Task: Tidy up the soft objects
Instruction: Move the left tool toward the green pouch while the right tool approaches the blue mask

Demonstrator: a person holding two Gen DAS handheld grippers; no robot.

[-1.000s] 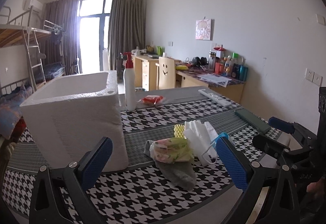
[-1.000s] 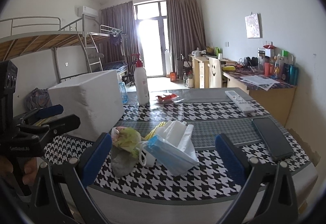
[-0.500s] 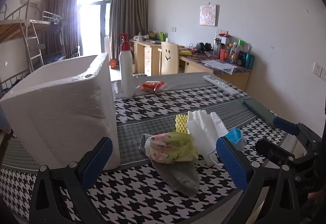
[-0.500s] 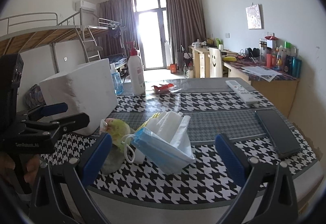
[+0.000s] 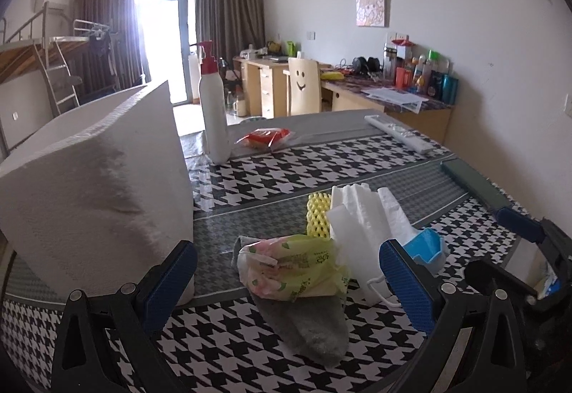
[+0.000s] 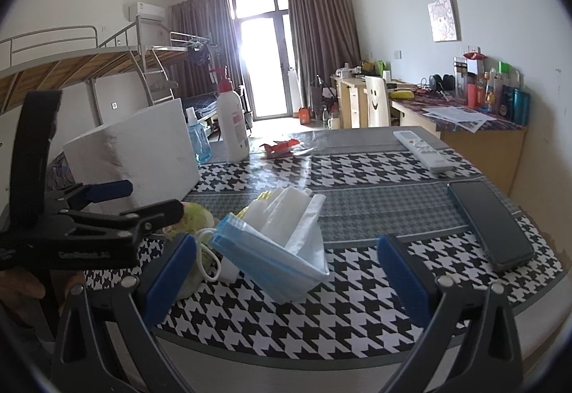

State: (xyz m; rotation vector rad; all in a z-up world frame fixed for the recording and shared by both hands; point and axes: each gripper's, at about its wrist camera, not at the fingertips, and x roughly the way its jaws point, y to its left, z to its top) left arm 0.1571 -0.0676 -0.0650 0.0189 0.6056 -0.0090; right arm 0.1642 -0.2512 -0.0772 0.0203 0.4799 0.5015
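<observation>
My left gripper [image 5: 286,285]: jaws spread wide, empty, poised just short of the tissue pack [image 5: 296,271] lying on a grey sock [image 5: 307,325] beside the white foam box [image 5: 96,185]. My right gripper [image 6: 286,271]: jaws wide, empty, facing the blue face masks [image 6: 268,260]. Pile sits mid-table on the houndstooth cloth [image 6: 357,289]; phone [image 6: 489,221] lies well apart.

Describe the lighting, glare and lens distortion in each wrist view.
Left wrist view: the bright balcony door blows out and flares over the curtains, the white foam box is shaded on its near face, and straight lines bow toward the dark corners. Right wrist view: the same door is overexposed, the table cover shows glare, and the frame edge is vignetted.
</observation>
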